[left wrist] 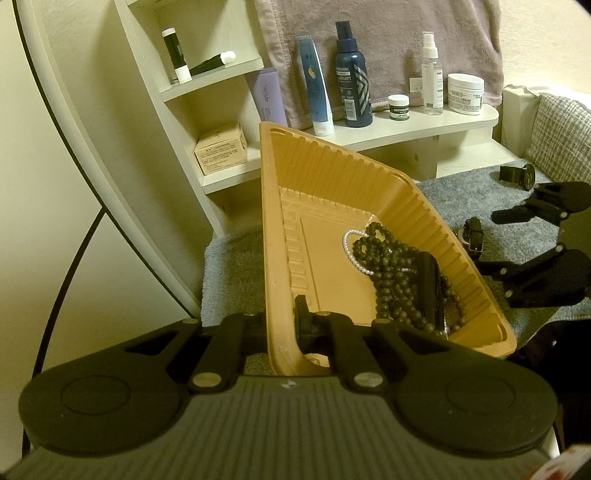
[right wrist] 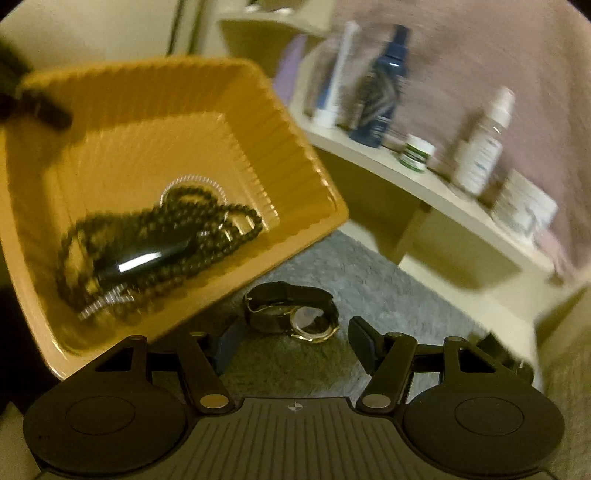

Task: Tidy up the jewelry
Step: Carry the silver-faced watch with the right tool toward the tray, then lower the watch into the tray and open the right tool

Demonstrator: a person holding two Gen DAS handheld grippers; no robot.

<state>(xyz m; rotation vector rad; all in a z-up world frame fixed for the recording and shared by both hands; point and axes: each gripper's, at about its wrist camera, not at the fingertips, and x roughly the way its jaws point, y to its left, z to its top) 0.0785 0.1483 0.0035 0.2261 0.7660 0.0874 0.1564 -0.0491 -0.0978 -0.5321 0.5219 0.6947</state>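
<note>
Over on the left side, the left tool (left wrist: 288,325) is clamped on the near rim of the orange tray (left wrist: 369,173), one finger (left wrist: 304,317) inside the wall and the other outside it, so the tray sits tilted up off the grey mat (left wrist: 229,266). Down in the low end of the tray lies a heap of dark bead necklaces (left wrist: 391,266), with a white pearl bracelet (left wrist: 349,251) tucked against them on the left and a glossy black oblong piece (left wrist: 432,288) lying on top (what it is exactly, I cannot tell). Just beside the tray's right edge, on the mat, rests a wristwatch (right wrist: 295,314) with a dark strap and a gold-rimmed case, lying on its side. Further right the right tool (right wrist: 291,339) hangs over the mat with its fingers spread wide apart, nothing between them, and the watch sits just ahead of the gap; its left finger (right wrist: 225,339) is partly hidden under the tray's corner. A second black watch (left wrist: 521,175) lies well apart, near the far right edge of the mat. Behind all this runs a pale wooden shelf (left wrist: 424,125) carrying a lilac tube (left wrist: 269,96), a blue-and-white tube (left wrist: 316,88), a dark blue spray bottle (left wrist: 352,74), a small green-labelled jar (left wrist: 399,107), a clear spray bottle (left wrist: 432,74) and a white cream jar (left wrist: 466,92), with a mauve towel (left wrist: 388,22) hanging behind them. The right wrist view is blurred, so the shelf labels there cannot be read.
</note>
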